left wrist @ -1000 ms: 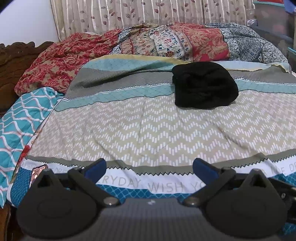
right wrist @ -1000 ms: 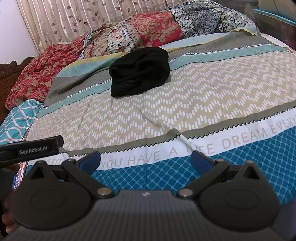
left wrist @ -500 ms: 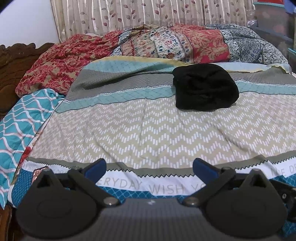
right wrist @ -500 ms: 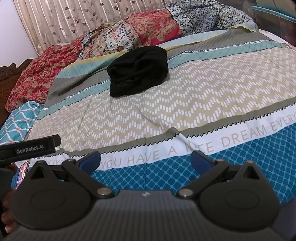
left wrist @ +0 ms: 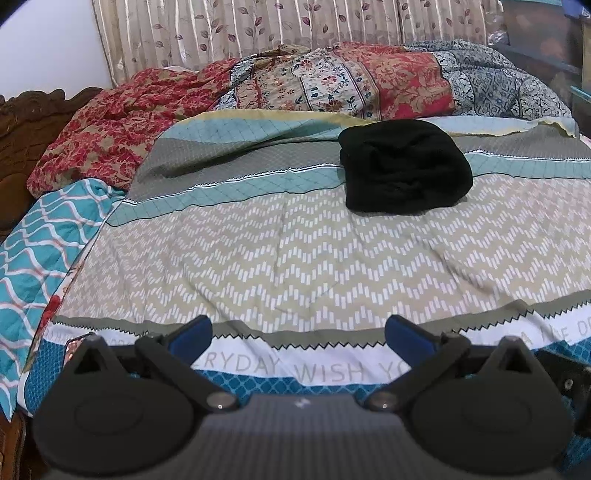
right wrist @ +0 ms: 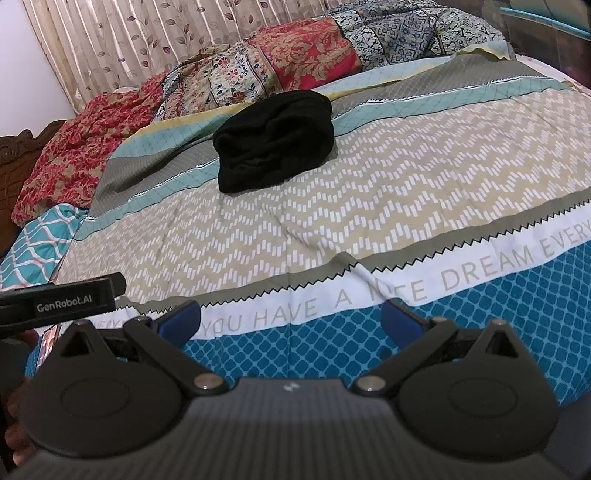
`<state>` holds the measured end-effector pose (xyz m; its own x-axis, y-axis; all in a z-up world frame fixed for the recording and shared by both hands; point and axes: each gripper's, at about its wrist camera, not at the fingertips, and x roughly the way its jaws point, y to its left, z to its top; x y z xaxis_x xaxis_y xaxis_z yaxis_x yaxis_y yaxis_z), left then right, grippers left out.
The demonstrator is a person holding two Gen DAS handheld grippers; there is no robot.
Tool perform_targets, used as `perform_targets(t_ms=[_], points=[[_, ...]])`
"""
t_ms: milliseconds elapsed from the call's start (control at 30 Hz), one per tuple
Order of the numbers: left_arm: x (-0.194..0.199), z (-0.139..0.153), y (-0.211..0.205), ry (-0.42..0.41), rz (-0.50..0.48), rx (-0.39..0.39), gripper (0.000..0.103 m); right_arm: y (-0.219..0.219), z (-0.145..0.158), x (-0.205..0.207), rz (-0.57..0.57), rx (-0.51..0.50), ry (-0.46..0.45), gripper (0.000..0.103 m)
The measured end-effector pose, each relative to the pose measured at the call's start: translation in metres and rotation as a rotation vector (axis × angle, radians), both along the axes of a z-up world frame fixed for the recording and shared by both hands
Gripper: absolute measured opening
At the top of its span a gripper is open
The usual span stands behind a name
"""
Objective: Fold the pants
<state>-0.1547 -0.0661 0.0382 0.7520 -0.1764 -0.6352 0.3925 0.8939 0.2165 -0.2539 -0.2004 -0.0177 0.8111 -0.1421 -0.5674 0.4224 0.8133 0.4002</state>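
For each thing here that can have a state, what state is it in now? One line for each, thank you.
Black pants: bunched in a heap, lying on the bedsheet, nothing holding them.
Left gripper: open, empty, over the near edge of the bed.
Right gripper: open, empty, far from the pants.
Bedsheet: spread out, slightly wrinkled.
Quilt: crumpled along the far side.
Curtain: drawn shut.

The pants [left wrist: 404, 166] lie bundled on the bedspread [left wrist: 295, 258]. Quilts [left wrist: 332, 77] are piled behind them. Both grippers are well apart from the pants, at the near edge.
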Motion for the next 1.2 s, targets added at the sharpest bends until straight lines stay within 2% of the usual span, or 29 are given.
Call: perform_targets(t_ms=[1200], points=[[0.001, -0.0087, -0.0058, 0.083, -0.034, -0.007, 0.103, -0.0023, -0.007, -0.001, -0.003, 0.017, 0.011, 0.103]])
